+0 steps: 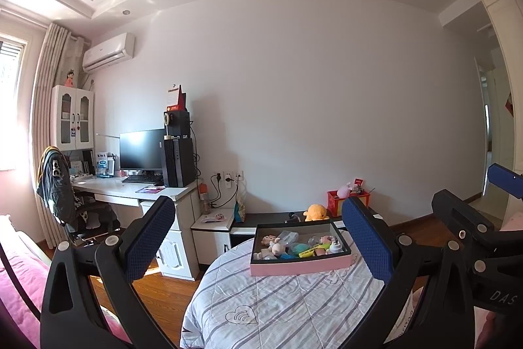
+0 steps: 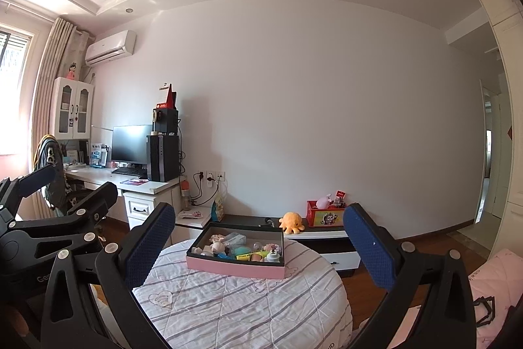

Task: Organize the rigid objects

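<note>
A pink tray (image 1: 299, 267) with dark inner walls lies on the far part of a round table with a striped quilted cover (image 1: 278, 309). It holds small toys (image 1: 276, 247); which kinds they are I cannot tell. The left gripper (image 1: 258, 237) and the right gripper (image 2: 258, 237) are both spread wide, empty, well apart from the tray. Nothing stands between them and it. Behind, an orange plush (image 2: 292, 222) sits on a low cabinet beside a red box (image 2: 323, 216). On the left are a desk, a monitor (image 1: 142, 149) and an air conditioner (image 1: 109, 51). Writing on the grippers is too partial to read. The floor is wood.
</note>
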The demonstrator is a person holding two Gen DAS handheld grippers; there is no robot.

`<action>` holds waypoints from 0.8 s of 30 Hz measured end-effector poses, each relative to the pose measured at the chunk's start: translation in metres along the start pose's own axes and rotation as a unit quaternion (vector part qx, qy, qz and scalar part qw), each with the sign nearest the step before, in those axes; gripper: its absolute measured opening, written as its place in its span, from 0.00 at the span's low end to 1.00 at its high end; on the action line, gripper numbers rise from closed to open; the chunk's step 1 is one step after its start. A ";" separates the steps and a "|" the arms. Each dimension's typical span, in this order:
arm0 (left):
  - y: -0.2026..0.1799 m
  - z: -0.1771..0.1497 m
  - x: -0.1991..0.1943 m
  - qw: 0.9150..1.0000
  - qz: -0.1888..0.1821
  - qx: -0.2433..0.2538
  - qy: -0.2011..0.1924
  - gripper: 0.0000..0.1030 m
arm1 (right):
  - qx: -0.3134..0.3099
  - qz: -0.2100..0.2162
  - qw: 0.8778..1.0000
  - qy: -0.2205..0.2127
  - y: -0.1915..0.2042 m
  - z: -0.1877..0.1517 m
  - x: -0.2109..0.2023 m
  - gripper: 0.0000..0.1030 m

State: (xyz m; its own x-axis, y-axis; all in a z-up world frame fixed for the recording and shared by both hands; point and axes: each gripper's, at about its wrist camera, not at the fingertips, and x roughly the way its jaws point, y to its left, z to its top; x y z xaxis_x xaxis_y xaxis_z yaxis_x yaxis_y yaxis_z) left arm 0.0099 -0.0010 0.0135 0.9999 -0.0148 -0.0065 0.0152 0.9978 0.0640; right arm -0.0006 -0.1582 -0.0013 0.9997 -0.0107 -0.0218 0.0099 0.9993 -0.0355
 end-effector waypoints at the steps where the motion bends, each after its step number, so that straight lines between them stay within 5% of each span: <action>1: -0.001 0.000 0.000 1.000 0.001 0.000 -0.002 1.00 | 0.001 0.000 1.000 0.000 -0.001 0.000 0.000 1.00; 24: 0.000 0.000 0.000 1.000 0.002 -0.001 -0.006 1.00 | 0.001 0.001 1.000 0.000 -0.001 0.000 0.001 1.00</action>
State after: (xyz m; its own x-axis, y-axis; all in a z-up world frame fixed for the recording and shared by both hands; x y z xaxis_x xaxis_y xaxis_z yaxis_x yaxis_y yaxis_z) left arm 0.0098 -0.0007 0.0138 0.9999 -0.0112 0.0054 0.0109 0.9981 0.0611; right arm 0.0002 -0.1592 -0.0012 0.9997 -0.0084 -0.0214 0.0077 0.9994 -0.0327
